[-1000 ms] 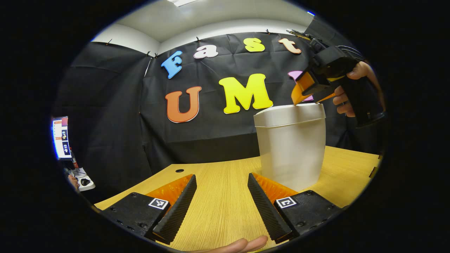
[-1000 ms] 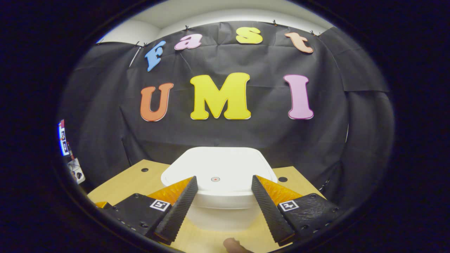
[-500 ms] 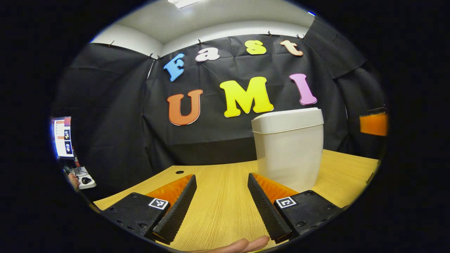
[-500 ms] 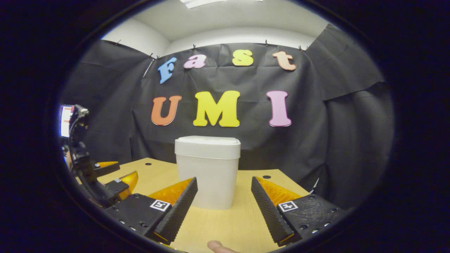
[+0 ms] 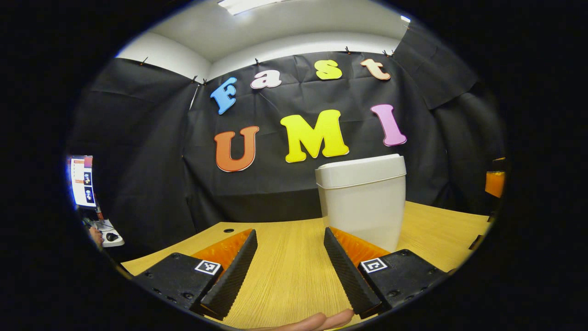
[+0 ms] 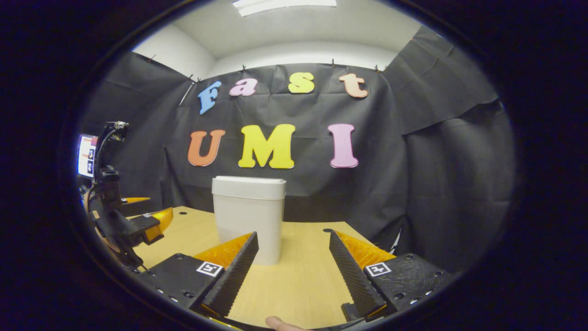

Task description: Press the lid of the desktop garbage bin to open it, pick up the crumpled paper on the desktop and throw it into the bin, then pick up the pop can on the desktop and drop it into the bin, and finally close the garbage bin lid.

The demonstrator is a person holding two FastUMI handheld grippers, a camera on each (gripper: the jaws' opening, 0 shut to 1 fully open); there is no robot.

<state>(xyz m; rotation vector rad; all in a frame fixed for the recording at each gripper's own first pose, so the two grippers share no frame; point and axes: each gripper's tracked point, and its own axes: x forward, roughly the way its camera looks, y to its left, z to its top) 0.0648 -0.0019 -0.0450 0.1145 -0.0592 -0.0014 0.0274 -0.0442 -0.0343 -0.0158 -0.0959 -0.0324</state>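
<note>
Bin, one only (lid down), stands on the bench, with two tools before it, left tool and right tool, both spread wide, gripping nothing.

Left tongs and right tongs both spread wide, level, nothing between their fingers.

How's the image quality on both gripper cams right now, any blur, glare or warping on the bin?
Left gripper view: sharp, even overhead light, no glare on the bin; fisheye bends the table edge and leans the bin's walls. Right gripper view: also sharp, bin evenly lit with a soft shadow at its base; ceiling light is bright but not washing anything out.
</note>
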